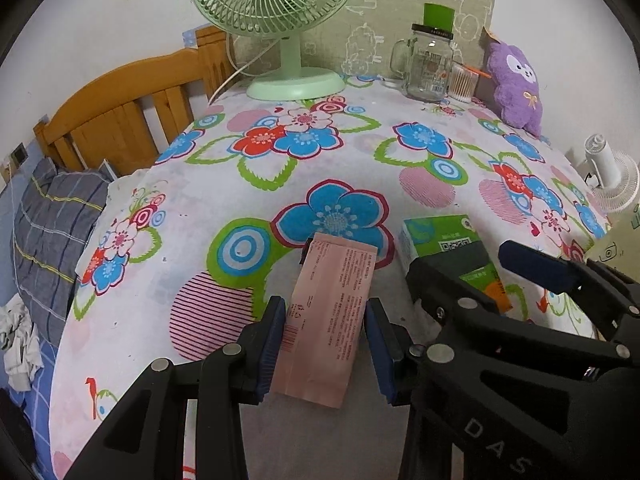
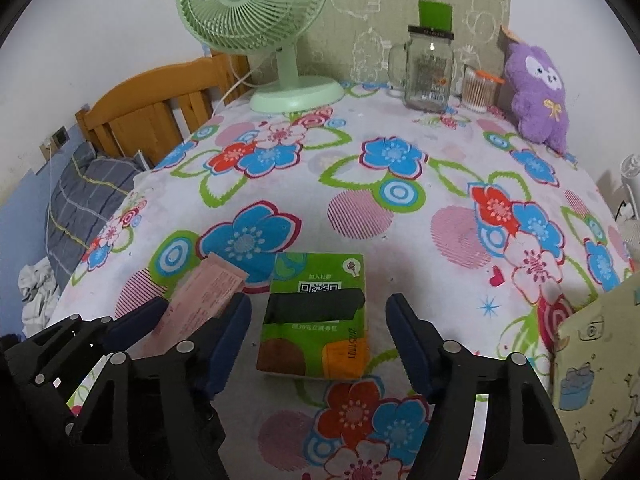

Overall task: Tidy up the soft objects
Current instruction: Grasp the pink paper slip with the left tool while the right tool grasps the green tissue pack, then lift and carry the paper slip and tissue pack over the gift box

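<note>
A flat pink packet [image 1: 326, 320] lies on the floral tablecloth [image 1: 352, 168] between the fingers of my left gripper [image 1: 325, 344], whose blue pads touch or nearly touch its long edges. It also shows in the right wrist view [image 2: 196, 308]. A green tissue pack [image 2: 316, 316] lies just right of it, between the wide-open fingers of my right gripper [image 2: 318, 344], which do not touch it. The green pack also shows in the left wrist view [image 1: 452, 256]. A purple plush toy [image 2: 538, 96] sits at the far right back.
A green desk fan [image 2: 256, 20] stands at the back left. A glass mug jar [image 2: 426, 72] and a cotton-swab holder [image 2: 478, 88] stand at the back. A patterned box [image 2: 600, 368] is at the right edge. A wooden bed headboard [image 1: 120, 108] and pillow [image 1: 52, 232] lie left.
</note>
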Available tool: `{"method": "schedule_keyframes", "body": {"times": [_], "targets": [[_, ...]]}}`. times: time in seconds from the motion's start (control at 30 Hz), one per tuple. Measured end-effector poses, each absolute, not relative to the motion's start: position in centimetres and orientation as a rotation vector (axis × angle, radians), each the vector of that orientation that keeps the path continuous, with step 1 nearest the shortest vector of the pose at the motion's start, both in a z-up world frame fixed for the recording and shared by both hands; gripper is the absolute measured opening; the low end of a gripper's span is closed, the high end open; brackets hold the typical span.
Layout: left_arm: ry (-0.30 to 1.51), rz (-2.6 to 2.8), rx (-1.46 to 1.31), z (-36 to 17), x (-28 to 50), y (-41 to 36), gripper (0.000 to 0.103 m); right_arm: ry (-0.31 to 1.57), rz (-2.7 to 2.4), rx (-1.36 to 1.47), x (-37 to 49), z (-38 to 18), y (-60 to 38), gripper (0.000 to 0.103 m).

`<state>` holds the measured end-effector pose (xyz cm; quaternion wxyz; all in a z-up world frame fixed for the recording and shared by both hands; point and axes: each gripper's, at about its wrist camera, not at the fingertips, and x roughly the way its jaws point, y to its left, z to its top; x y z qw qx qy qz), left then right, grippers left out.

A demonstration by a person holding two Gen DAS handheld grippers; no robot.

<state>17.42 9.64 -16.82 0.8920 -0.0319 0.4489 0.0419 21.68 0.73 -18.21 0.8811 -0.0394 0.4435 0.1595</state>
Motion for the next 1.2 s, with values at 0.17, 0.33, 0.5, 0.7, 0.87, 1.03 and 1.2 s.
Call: {"method": "schedule_keyframes", "body": {"times": [0.17, 0.33, 0.5, 0.7, 0.87, 1.03, 1.2], "targets": [[0.942, 0.082, -0.069, -17.2, 17.7, 9.7, 0.042, 0.959, 0.344, -0.054, 22.2, -19.0, 0.8, 0.059], [0.943, 0.071, -0.061, -17.3, 17.9, 9.4, 0.042, 0.958, 0.348, -0.059, 22.1, -18.9, 0.8, 0.049], [0.934, 0.06, -0.056, -16.9, 17.6, 8.8, 0.041, 0.948, 0.34, -0.067, 21.5, -18.6, 0.6, 0.046], [0.909, 0.052, -0.052, -16.0, 16.6, 8.1, 0.041, 0.917, 0.325, -0.069, 20.5, -17.5, -0.3, 0.045], [0.887, 0.046, -0.049, -15.1, 15.8, 7.5, 0.041, 0.895, 0.317, -0.068, 19.4, -16.4, -1.0, 0.045], [0.86, 0.042, -0.046, -13.9, 14.7, 6.7, 0.041, 0.869, 0.308, -0.068, 18.3, -15.2, -1.7, 0.045], [0.828, 0.039, -0.045, -12.6, 13.6, 5.9, 0.041, 0.839, 0.304, -0.067, 17.1, -13.8, -2.5, 0.045]]}}
